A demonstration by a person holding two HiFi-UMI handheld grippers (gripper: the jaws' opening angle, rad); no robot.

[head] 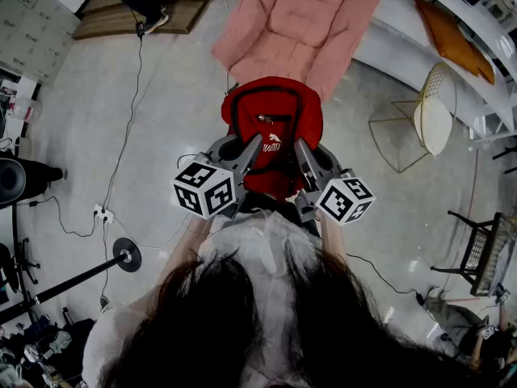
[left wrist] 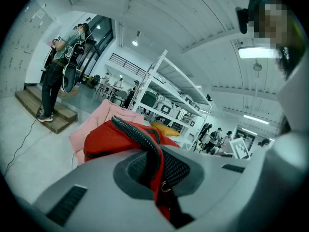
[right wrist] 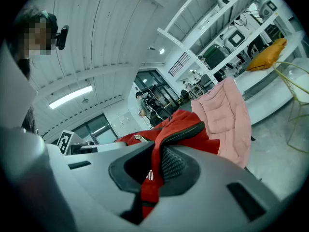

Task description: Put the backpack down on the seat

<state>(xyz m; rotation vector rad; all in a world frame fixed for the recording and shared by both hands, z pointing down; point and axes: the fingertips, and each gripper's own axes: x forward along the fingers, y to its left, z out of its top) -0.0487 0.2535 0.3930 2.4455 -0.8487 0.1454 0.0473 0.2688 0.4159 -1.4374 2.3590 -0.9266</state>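
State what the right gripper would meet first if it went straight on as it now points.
Probably the pink chair. The right gripper, shut on the red backpack, points toward it; the backpack may touch first. Depth is unclear.

The backpack [head: 273,132] is matt red woven cloth with black mesh padding. The left tongs [left wrist: 157,175] and right tongs [right wrist: 152,173] are smooth matt grey plastic. At twelve o'clock, the seat [head: 299,23] is soft quilted pink fabric. The floor [head: 161,95] is smooth and faintly glossy.
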